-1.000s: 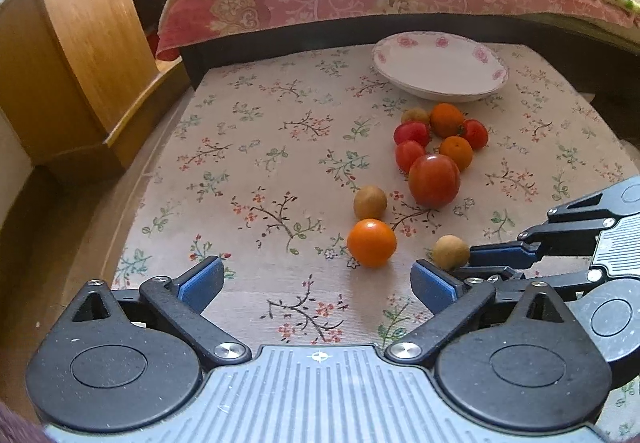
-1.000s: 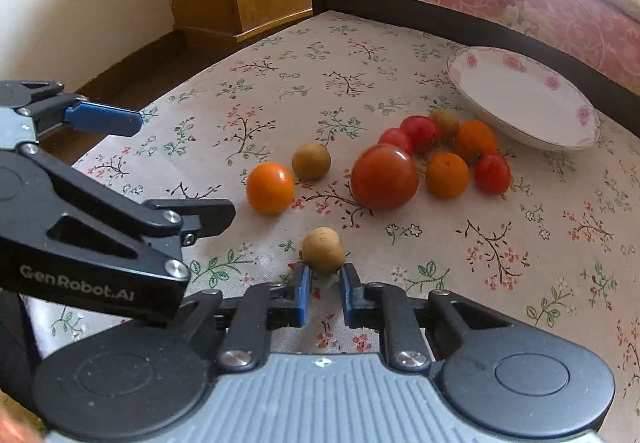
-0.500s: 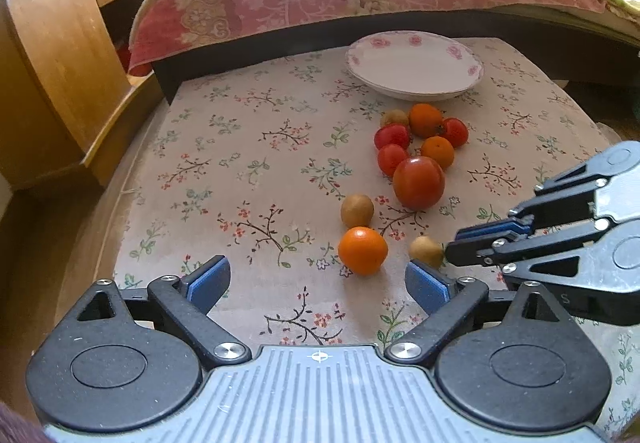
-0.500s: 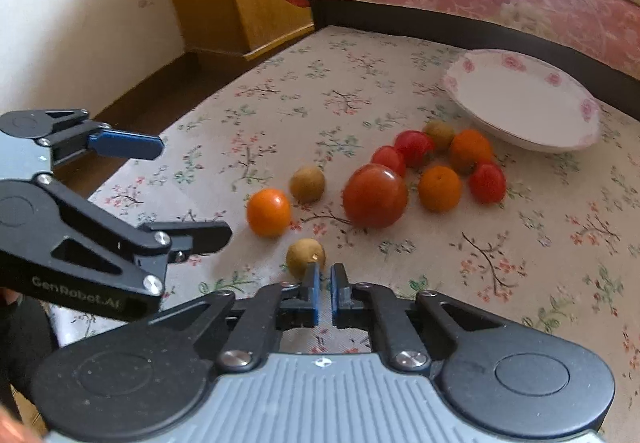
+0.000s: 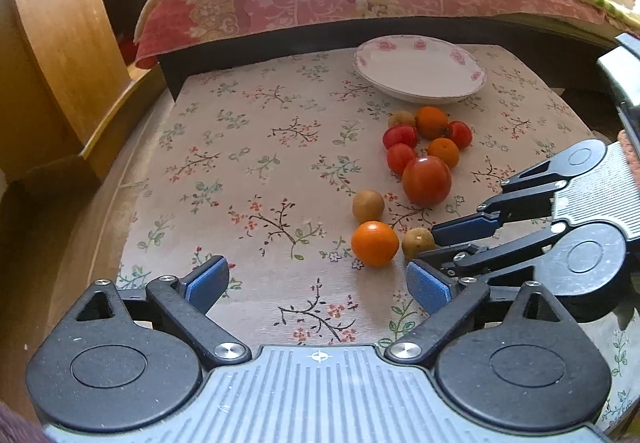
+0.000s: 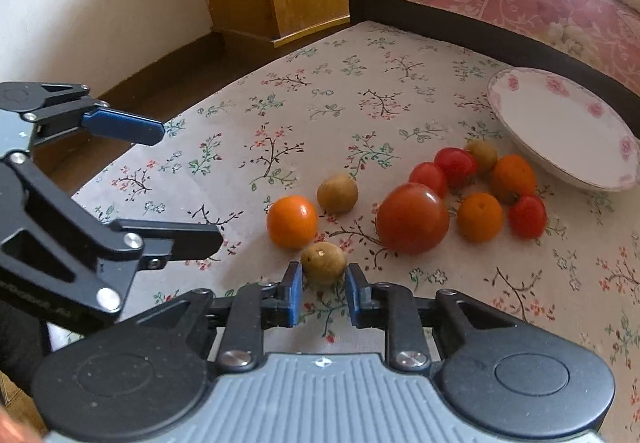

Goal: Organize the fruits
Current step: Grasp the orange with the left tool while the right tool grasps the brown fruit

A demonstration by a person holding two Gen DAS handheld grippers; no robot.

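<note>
**Desk editor:** What does the coming move turn on?

**Photographer:** The small brown fruit [image 6: 323, 257] sits on the floral desk [image 6: 360, 103] dead ahead of the right tongs [image 6: 324, 285], right at their mouth, with a blue tip on either side. It is round, so no axis to line up with. An orange fruit [image 6: 292, 221] lies just beside it on the far left.

**Desk editor:** Gripped yet?

**Photographer:** Seemingly not: the jaws stand slightly parted around it, and it rests on the cloth. The left tongs [image 5: 320, 279] gape wide and empty, farther from it. The white plate [image 6: 560, 123] waits beyond the red and orange pile, up and to the right.

**Desk editor:** And against half a second back?

**Photographer:** Then the right jaws were nearly shut behind the fruit; they have just been opening, and the fruit now lies between their tips
</note>
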